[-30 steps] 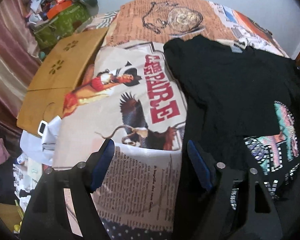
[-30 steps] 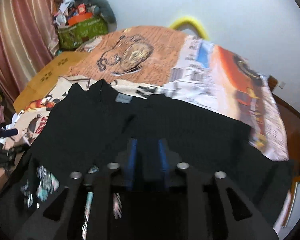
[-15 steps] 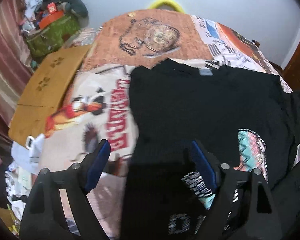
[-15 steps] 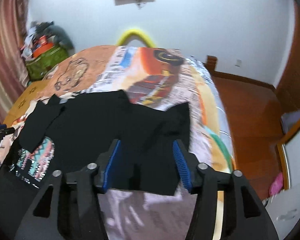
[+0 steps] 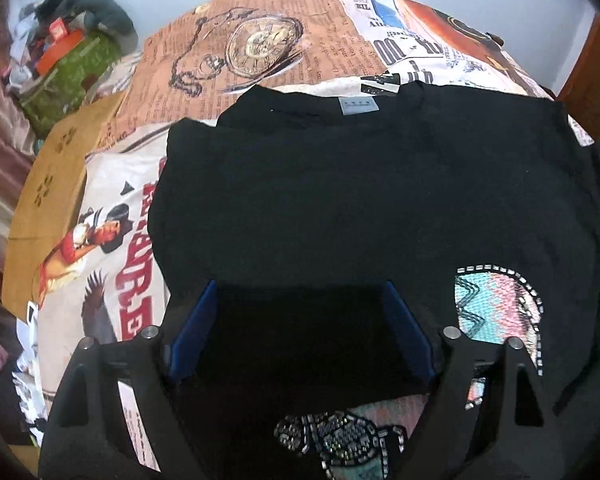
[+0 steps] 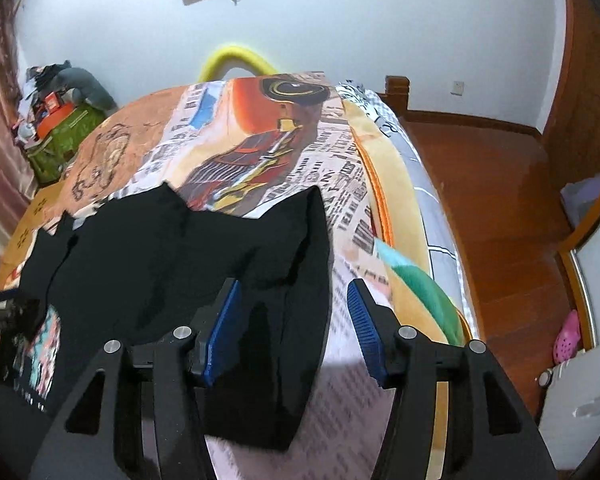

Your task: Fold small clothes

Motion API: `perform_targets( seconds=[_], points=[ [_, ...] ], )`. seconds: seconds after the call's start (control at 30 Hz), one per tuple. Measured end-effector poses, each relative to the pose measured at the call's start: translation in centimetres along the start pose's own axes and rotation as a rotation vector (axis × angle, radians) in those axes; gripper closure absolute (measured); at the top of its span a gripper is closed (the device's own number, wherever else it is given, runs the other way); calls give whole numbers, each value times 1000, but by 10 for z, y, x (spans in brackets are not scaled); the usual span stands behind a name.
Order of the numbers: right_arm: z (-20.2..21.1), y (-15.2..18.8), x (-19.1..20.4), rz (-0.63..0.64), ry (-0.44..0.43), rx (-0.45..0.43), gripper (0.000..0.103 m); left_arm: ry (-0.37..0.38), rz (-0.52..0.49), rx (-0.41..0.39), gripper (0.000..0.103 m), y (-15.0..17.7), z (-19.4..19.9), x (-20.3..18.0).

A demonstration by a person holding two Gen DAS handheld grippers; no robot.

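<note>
A black T-shirt [image 5: 360, 184] lies spread on the printed bed sheet [image 5: 260, 40], grey neck label [image 5: 359, 106] at the far side, and a colourful print [image 5: 496, 304] shows at its near right. My left gripper [image 5: 300, 286] hovers over the shirt's near left part, its jaws opening, the cloth below them but not pinched. In the right wrist view my right gripper [image 6: 294, 284] stands open above the shirt's right edge [image 6: 300, 280]; its pads do not touch the cloth. The left gripper [image 6: 0, 308] shows at that view's left rim.
Flat cardboard [image 5: 52, 184] lies along the bed's left side, with a green bag [image 5: 68, 76] and clutter behind it. Right of the bed's edge [image 6: 412, 208] a wooden floor [image 6: 492, 200] drops away, with a pink shoe [image 6: 566, 336] on it. A yellow hoop [image 6: 236, 60] stands at the far end.
The left gripper slid right from over the printed sheet to over the shirt, jaws wider. The right gripper opened off the black cloth and swung right to the shirt's right edge.
</note>
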State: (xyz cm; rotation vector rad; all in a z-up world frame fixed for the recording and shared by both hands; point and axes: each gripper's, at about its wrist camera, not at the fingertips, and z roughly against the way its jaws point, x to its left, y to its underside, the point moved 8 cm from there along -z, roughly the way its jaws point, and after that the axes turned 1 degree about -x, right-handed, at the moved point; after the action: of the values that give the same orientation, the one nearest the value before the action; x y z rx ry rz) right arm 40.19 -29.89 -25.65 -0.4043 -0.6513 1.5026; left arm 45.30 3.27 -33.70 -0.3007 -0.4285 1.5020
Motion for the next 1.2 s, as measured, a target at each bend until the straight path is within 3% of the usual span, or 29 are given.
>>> perform_targets(
  seconds=[0.2,0.3,0.37,0.57,0.77,0.9,1.03,1.1,1.17,1.2],
  points=[
    [-22,-6,-10,-64,-13,21,53,-3,-18,-11,17,1,2,2],
    [-22,-11,-11,-66,8,2,72,-9,-16,-10,17,4,5,4],
    [-16,-15,-12,-65,17,-15,95,-14,-18,-13,17,6,8,5],
    [6,-26,-1,-56,-50,-42,100,-26,-33,-40,17,11,24,10],
    [41,-42,29,0,-97,-87,102,-24,-12,-91,17,13,50,25],
    [66,-59,69,48,-171,-121,102,-17,24,-118,17,15,65,40],
    [78,-74,93,112,-113,-170,101,-11,55,-131,17,21,78,53],
    [71,-74,86,88,-90,-148,92,-15,58,-141,17,23,83,57],
    [63,-70,73,62,-65,-134,66,-24,63,-148,17,25,86,63],
    [60,-66,65,45,-49,-128,63,-27,66,-148,17,26,87,66]
  ],
)
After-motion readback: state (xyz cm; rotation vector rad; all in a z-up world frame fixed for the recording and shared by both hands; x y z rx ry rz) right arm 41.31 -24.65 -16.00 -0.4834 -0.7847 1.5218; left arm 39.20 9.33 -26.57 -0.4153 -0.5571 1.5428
